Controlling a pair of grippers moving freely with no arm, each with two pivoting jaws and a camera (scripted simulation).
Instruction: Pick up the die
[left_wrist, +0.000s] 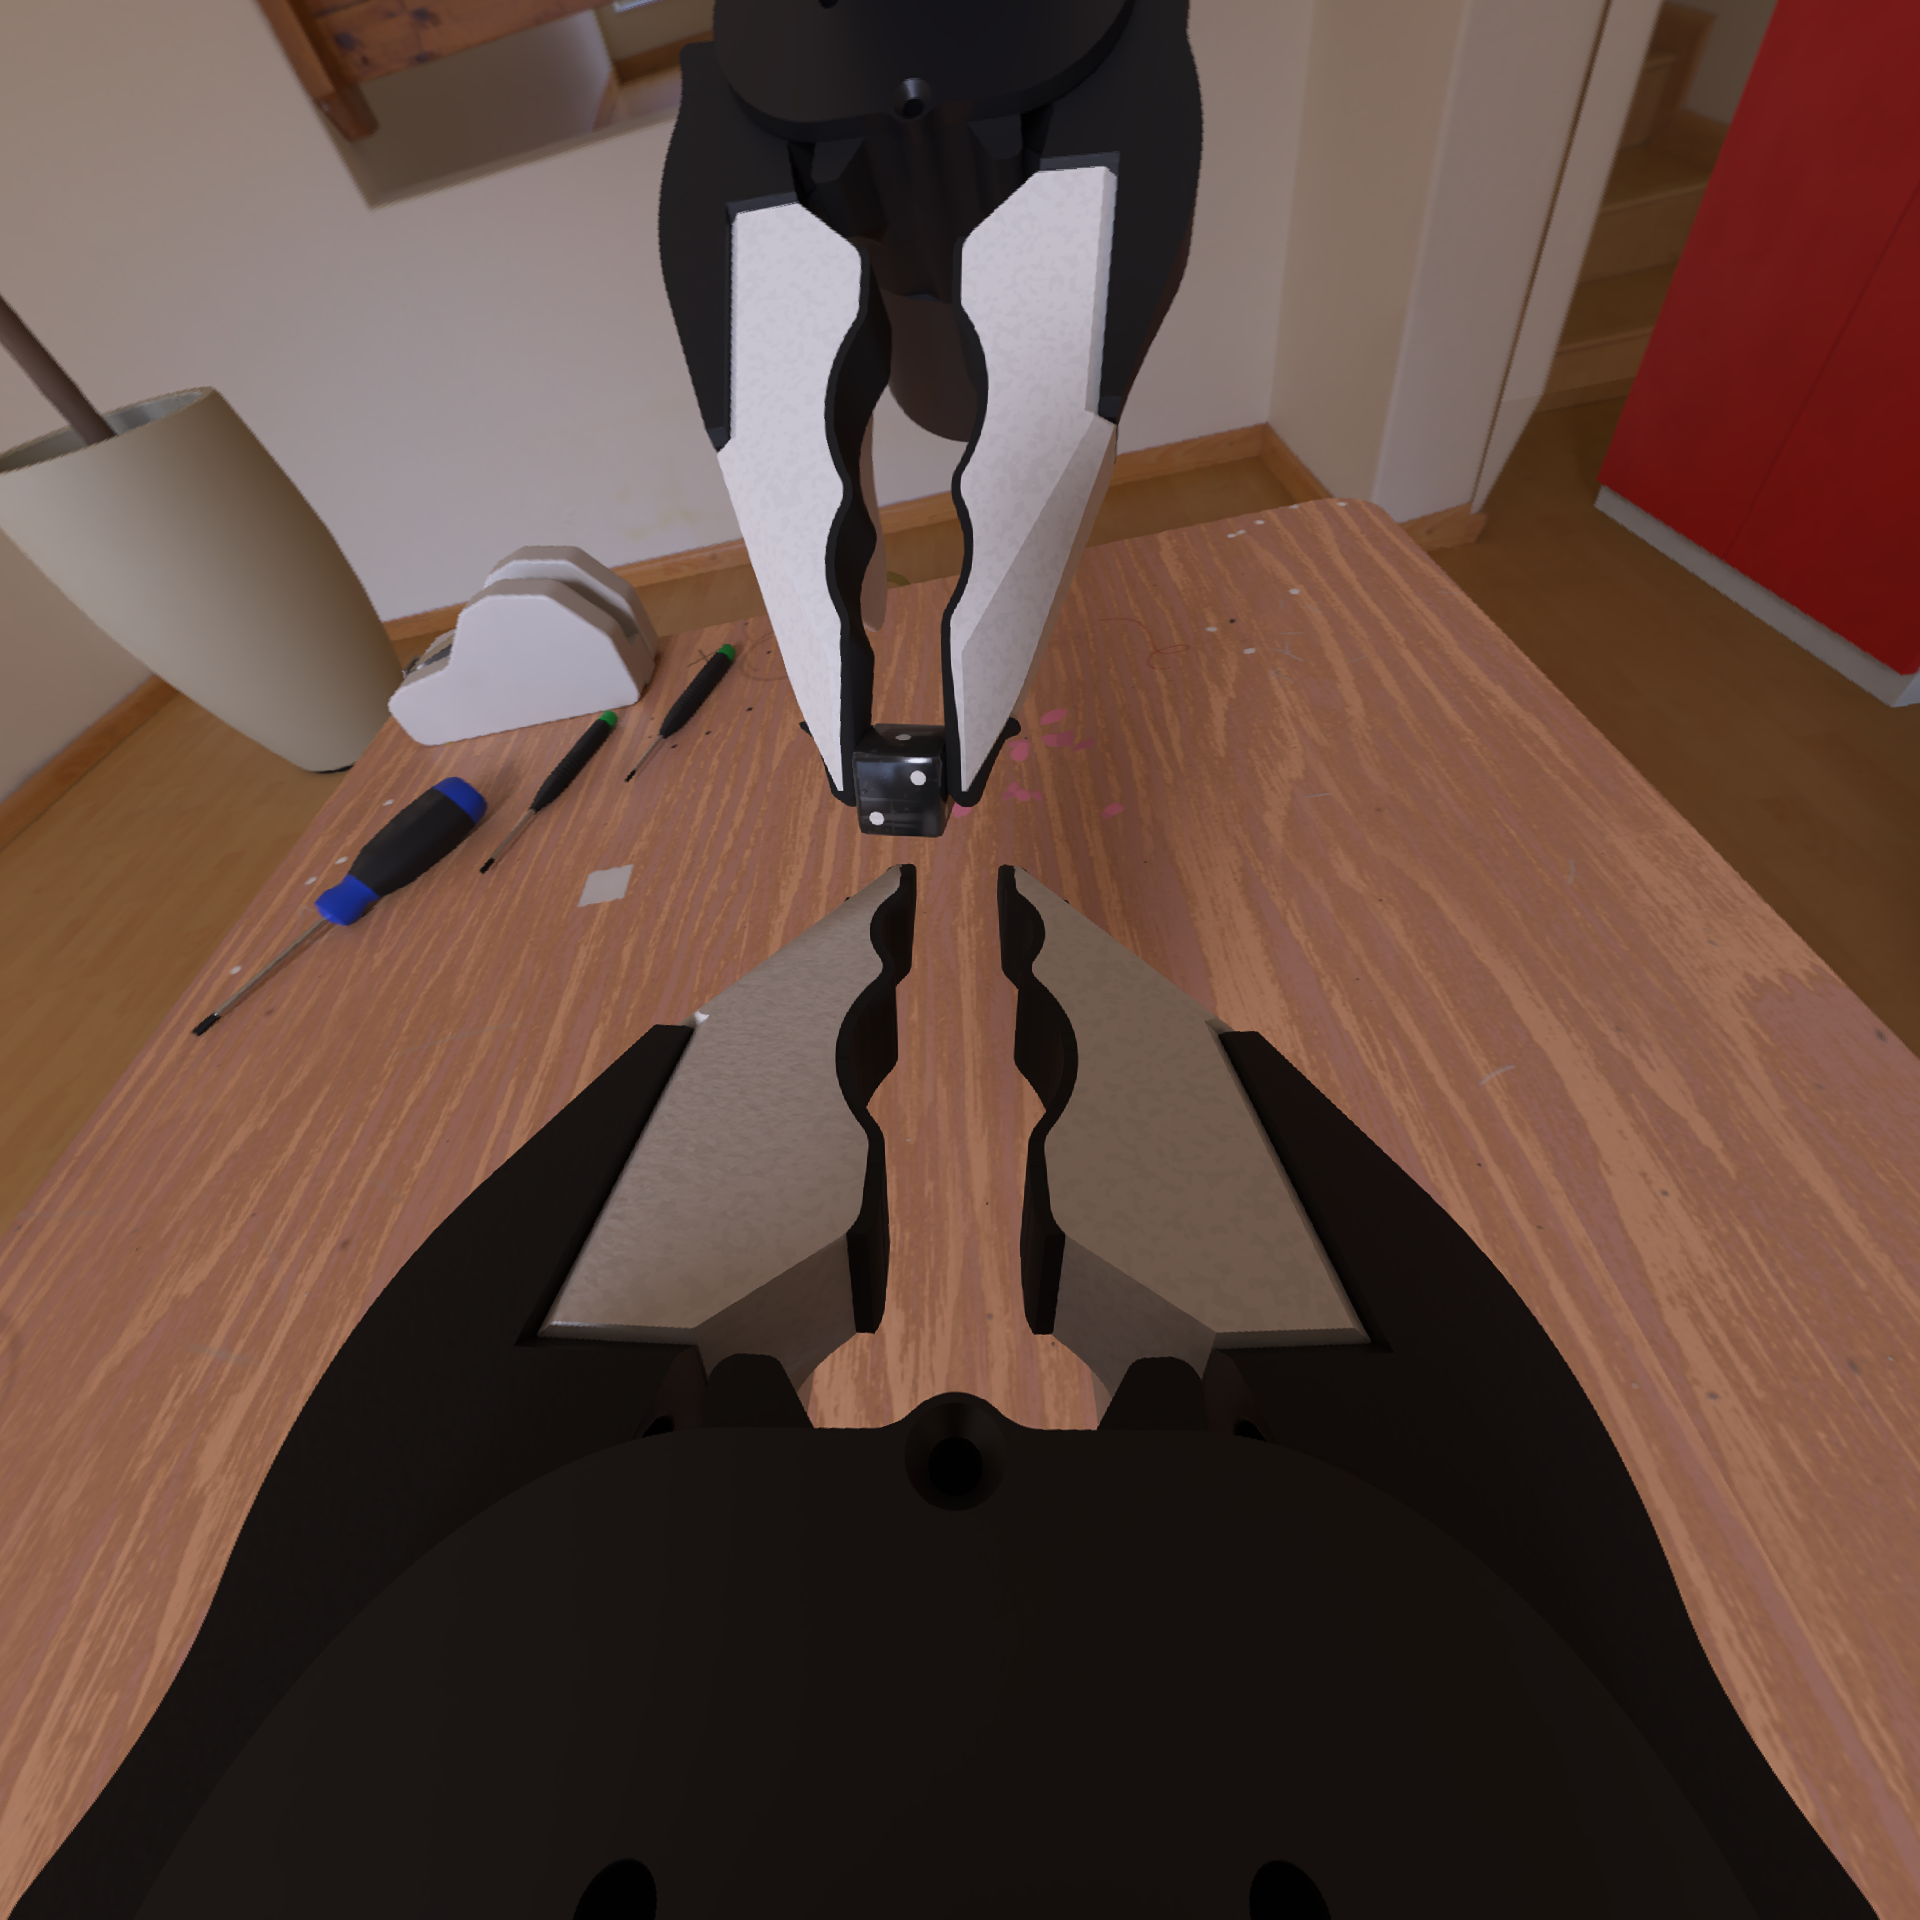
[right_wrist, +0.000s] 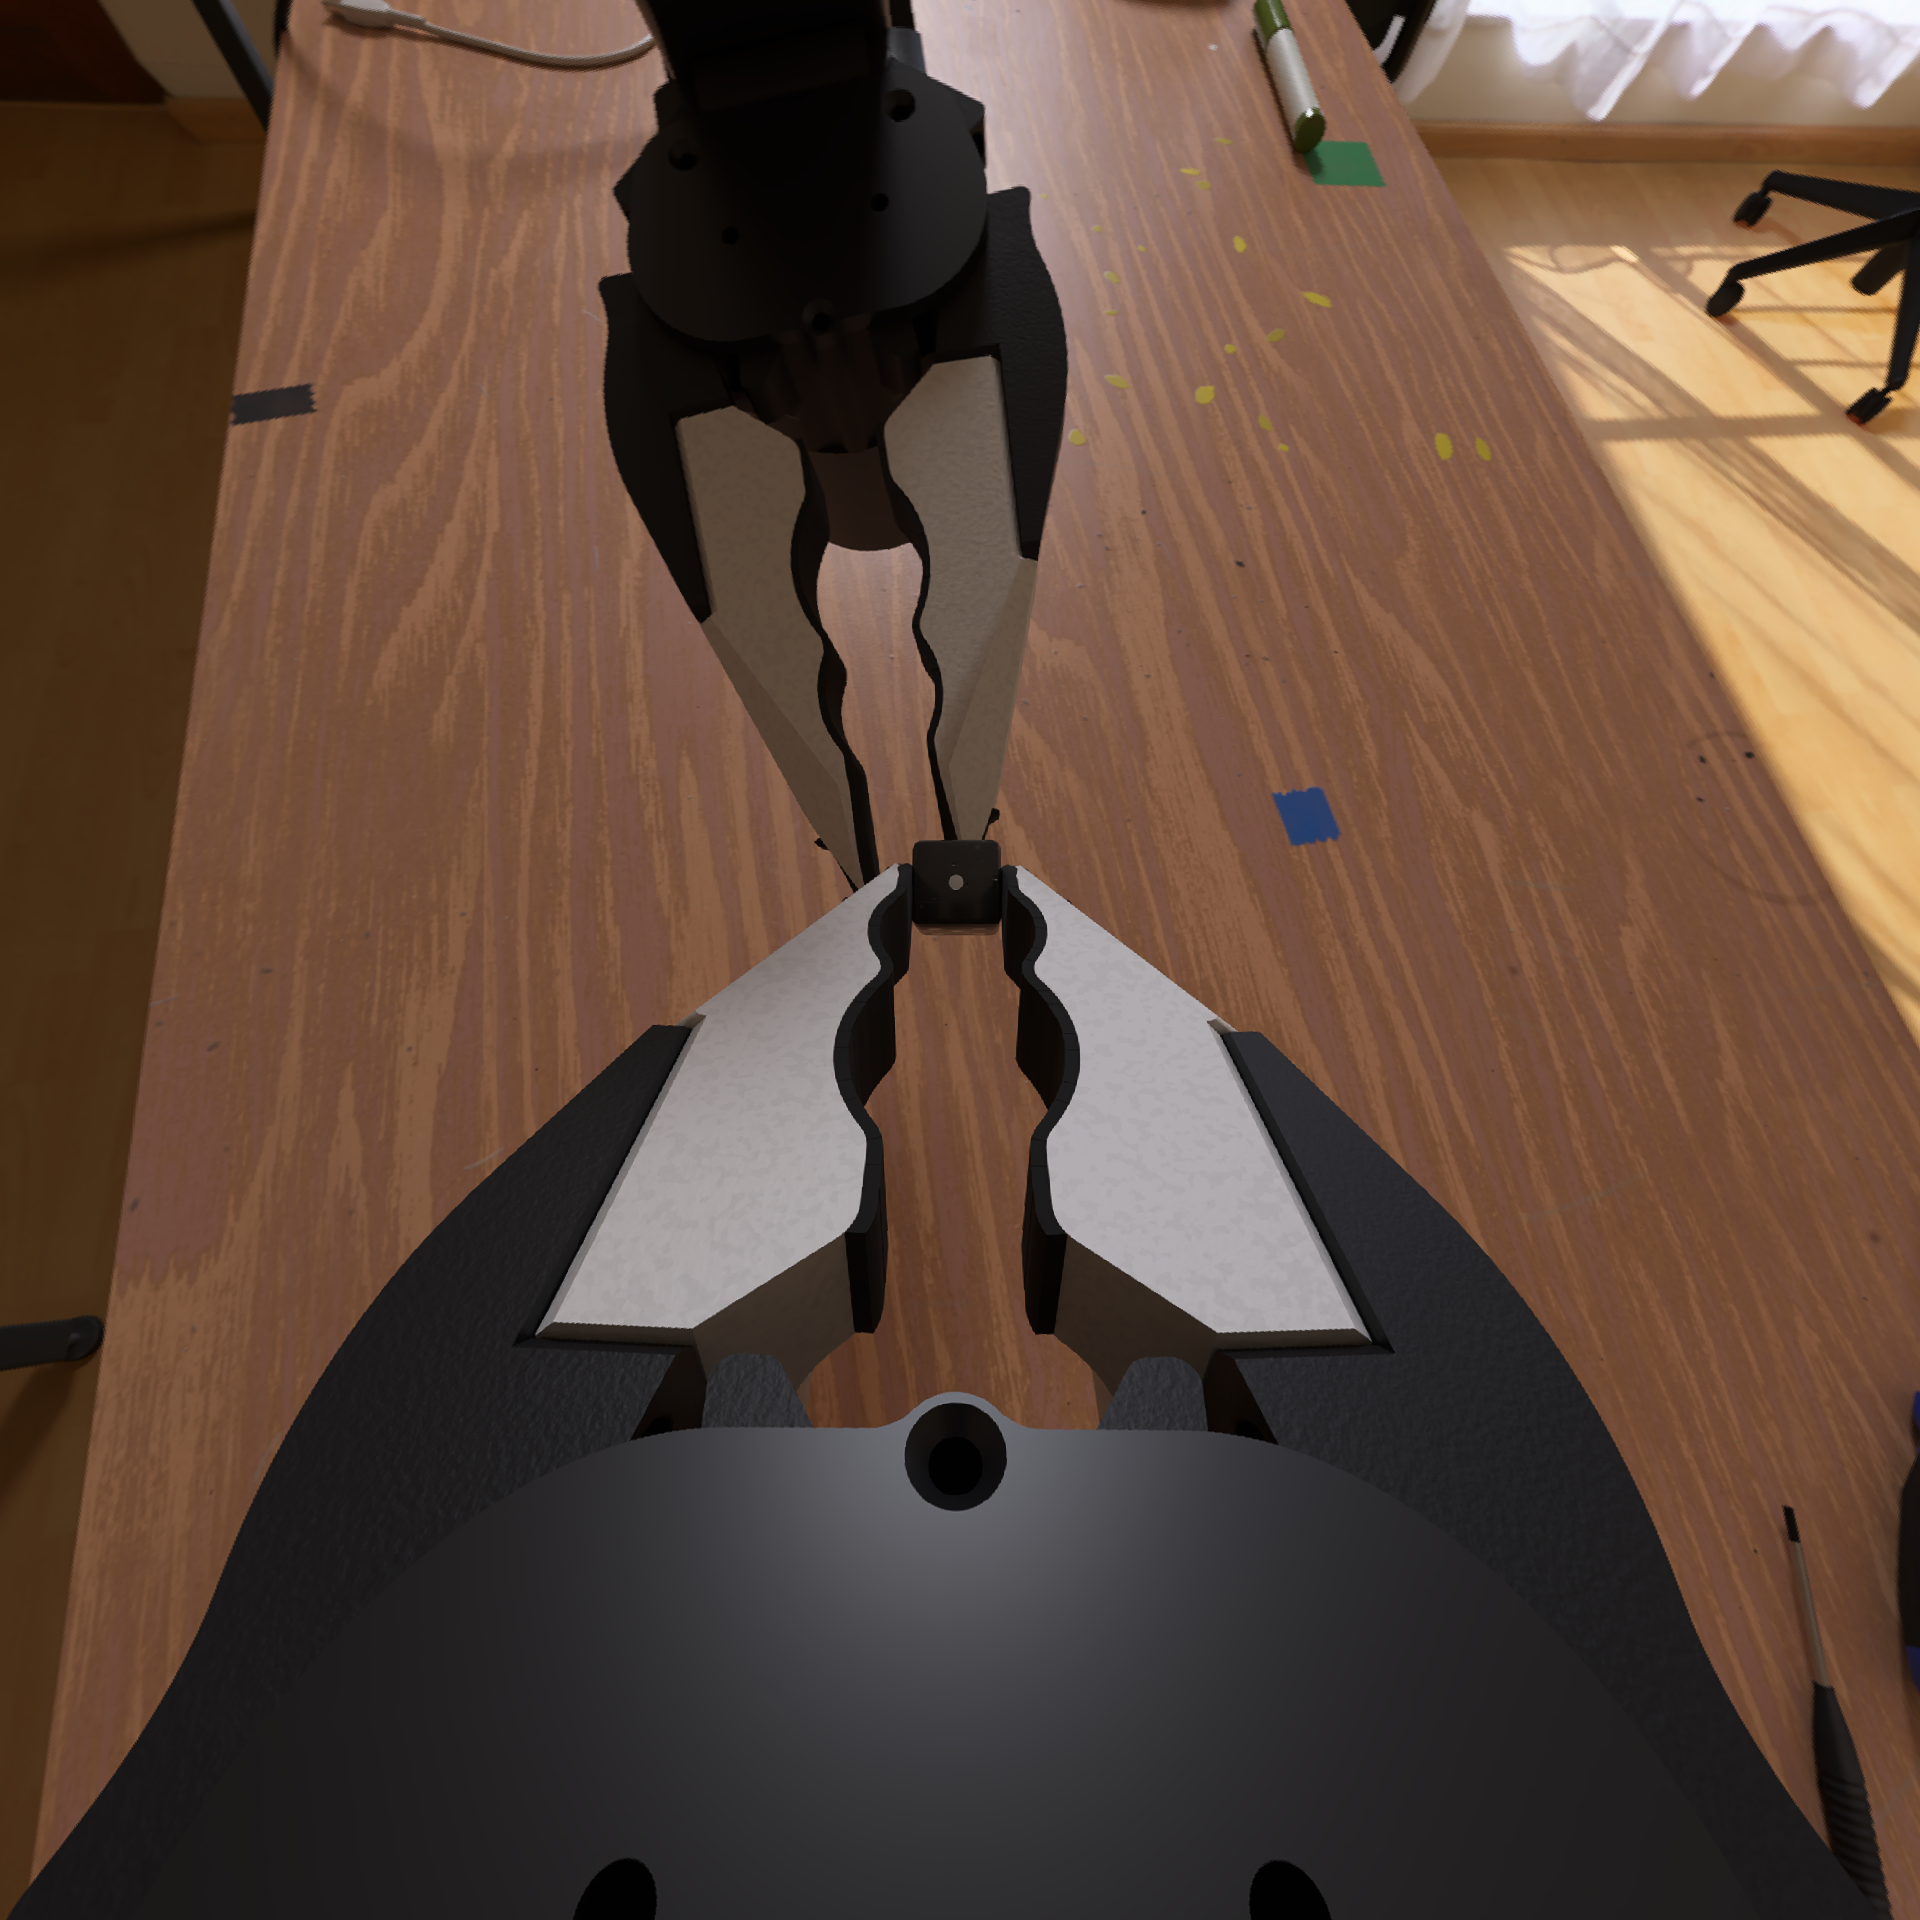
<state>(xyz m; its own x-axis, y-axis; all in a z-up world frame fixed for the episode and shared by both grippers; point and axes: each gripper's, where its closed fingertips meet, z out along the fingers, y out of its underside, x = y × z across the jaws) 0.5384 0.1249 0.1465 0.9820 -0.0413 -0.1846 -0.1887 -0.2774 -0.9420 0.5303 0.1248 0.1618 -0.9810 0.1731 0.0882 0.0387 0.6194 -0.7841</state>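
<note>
A small black die with white pips (right_wrist: 956, 885) sits between my right gripper's (right_wrist: 956, 883) fingertips, which are shut on its two sides just over the wooden table (right_wrist: 468, 727). In the left wrist view the same die (left_wrist: 900, 792) shows clamped at the tips of the right gripper (left_wrist: 902, 795), which points down from the far side. My left gripper (left_wrist: 956, 873) faces it, fingertips a short way in front of the die, jaws a die's width apart with nothing between them. The left gripper also shows in the right wrist view (right_wrist: 920, 847), just behind the die.
A blue-handled screwdriver (left_wrist: 400, 852), two thin green-capped screwdrivers (left_wrist: 561, 779) and a white dispenser-like block (left_wrist: 530, 655) lie at the table's left. A beige lampshade (left_wrist: 197, 582) stands beyond. A green marker (right_wrist: 1288, 73), white cable (right_wrist: 488, 36) and chair base (right_wrist: 1829, 270) show too.
</note>
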